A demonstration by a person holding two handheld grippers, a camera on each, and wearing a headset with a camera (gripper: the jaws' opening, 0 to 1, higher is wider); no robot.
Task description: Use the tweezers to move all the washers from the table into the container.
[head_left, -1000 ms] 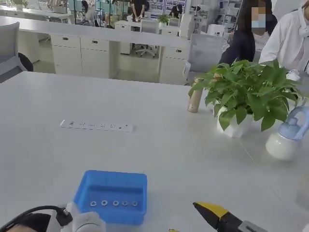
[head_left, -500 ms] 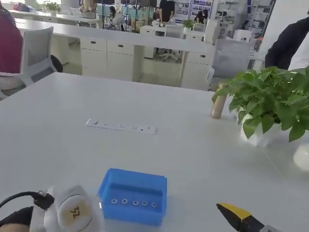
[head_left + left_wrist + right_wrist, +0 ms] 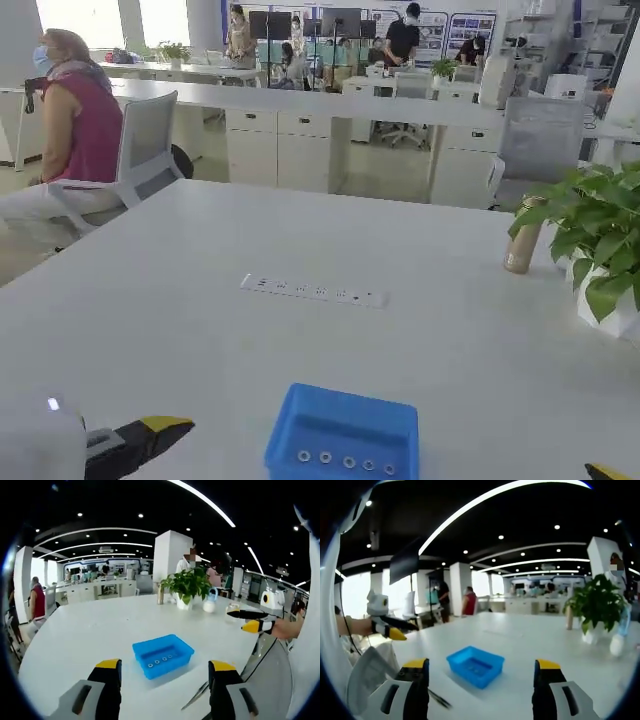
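Five small metal washers [image 3: 348, 462] sit in a row inside the blue rectangular plastic container [image 3: 340, 418]. The thin metal tweezers [image 3: 195, 696] lie beside it, apparently set down because the job is finished. Your left gripper [image 3: 165, 666] and right gripper [image 3: 481, 665] gape wide, empty, short of it.

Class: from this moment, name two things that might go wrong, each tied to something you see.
1. The tweezers lie flat near the table edge; the open left gripper might nudge them off while reaching.
2. The blue container, holding five washers, sits close by the tweezers; a bump from the right gripper might shift it or spill them.
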